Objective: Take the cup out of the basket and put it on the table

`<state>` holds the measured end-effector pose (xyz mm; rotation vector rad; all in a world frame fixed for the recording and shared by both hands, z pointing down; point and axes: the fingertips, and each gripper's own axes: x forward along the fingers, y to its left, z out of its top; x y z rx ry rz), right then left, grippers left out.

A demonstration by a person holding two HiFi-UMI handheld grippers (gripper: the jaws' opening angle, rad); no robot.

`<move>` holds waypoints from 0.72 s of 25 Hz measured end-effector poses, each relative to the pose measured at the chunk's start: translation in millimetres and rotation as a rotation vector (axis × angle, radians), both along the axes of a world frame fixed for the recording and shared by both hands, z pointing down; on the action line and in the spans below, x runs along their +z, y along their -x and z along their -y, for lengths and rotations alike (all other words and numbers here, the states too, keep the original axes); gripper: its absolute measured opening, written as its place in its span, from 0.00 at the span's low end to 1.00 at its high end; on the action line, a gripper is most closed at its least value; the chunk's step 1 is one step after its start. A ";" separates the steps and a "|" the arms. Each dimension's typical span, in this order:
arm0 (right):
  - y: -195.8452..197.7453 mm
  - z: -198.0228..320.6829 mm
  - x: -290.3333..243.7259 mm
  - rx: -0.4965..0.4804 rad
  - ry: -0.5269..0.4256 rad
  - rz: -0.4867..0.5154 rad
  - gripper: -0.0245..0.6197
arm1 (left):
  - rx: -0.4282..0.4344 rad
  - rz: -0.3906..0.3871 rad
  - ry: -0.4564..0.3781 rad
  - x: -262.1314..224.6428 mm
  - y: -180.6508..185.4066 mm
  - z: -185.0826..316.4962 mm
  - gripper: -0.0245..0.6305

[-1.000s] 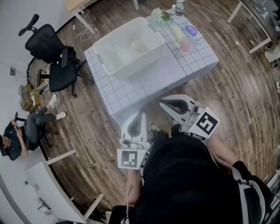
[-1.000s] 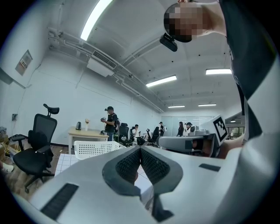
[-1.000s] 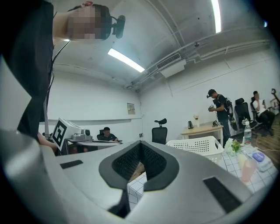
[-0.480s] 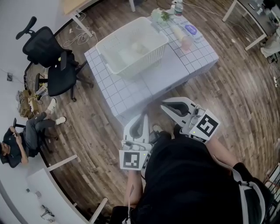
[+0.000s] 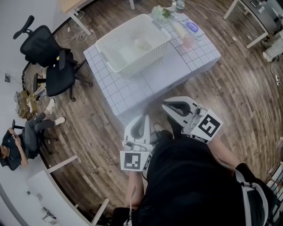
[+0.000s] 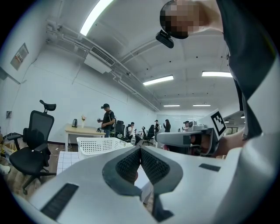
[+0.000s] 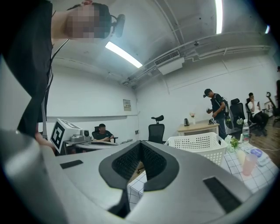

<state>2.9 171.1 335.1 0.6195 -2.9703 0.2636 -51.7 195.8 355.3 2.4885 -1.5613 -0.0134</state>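
Reaching across is where trouble could start, since the bench (image 5: pixel 154 81) sits low and well apart from both tools, so any approach comes down over its near edge, and a cup set too close to that edge could roll to the wooden floor. Next in size, the white basket (image 5: pixel 148 56) looks light and has tall perforated walls; a tool dropped in at a slant could catch the rim and shove or tip the whole basket rather than reach what lies inside. The left gripper (image 5: pixel 143 116) and the right gripper (image 5: pixel 166 105) are both held close to the body, jaws clenched together on nothing, so if neither is released before entering the basket, it would simply knock the target about. The cup (image 5: pixel 142 44) appears to be the pale shape lying on the basket floor, though it is too washed out against the white plastic to be sure of its attitude or which end faces up, and a misjudged pinch could let it slip. Smallest of all, the pink tumbler (image 5: pixel 188 42), bottle (image 5: pixel 179 6) and flowers (image 5: pixel 160 13) crowd the far corner, where a careless set-down could topple them.
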 end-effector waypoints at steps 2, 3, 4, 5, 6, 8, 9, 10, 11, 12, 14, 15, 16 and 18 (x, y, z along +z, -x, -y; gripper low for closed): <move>-0.3 2.8 0.2 -0.004 -0.002 0.001 0.06 | -0.002 0.003 -0.002 -0.9 -0.5 3.7 0.05; -0.8 5.2 0.5 -0.006 -0.002 0.002 0.06 | -0.004 0.005 -0.002 -1.2 -0.9 6.1 0.05; -1.2 8.2 1.0 -0.007 -0.003 0.002 0.06 | -0.006 0.006 -0.002 -1.3 -1.3 8.8 0.05; -1.4 11.9 1.5 -0.010 -0.005 0.000 0.06 | -0.009 0.007 -0.002 -1.2 -1.5 11.7 0.05; -1.4 15.9 1.9 -0.014 -0.009 -0.003 0.06 | -0.014 0.008 -0.003 -1.4 -1.7 14.8 0.05; -0.7 23.8 2.3 -0.026 -0.014 -0.003 0.06 | -0.022 0.013 -0.008 -2.8 -2.1 21.4 0.05; -0.1 28.3 2.7 -0.031 -0.016 -0.002 0.06 | -0.026 0.017 -0.011 -3.1 -1.9 25.2 0.05; 0.5 33.3 3.3 -0.034 -0.019 -0.002 0.06 | -0.031 0.021 -0.012 -2.8 -1.5 29.5 0.05; 0.7 38.3 3.6 -0.036 -0.021 -0.003 0.06 | -0.036 0.024 -0.010 -2.4 -1.2 34.1 0.05; 0.3 43.3 3.4 -0.038 -0.023 -0.004 0.06 | -0.040 0.024 -0.008 -2.3 -1.2 38.7 0.05; -1.6 53.6 2.3 -0.043 -0.023 -0.004 0.06 | -0.046 0.022 -0.005 -4.0 -2.6 48.8 0.05; -2.6 59.3 2.1 -0.046 -0.022 -0.002 0.06 | -0.048 0.023 -0.006 -5.2 -3.5 54.4 0.05; -3.5 65.2 2.3 -0.048 -0.021 -0.001 0.06 | -0.051 0.025 -0.007 -6.5 -4.3 60.2 0.05; -4.9 77.7 3.1 -0.055 -0.021 0.001 0.06 | -0.061 0.031 -0.011 -8.4 -5.2 72.7 0.05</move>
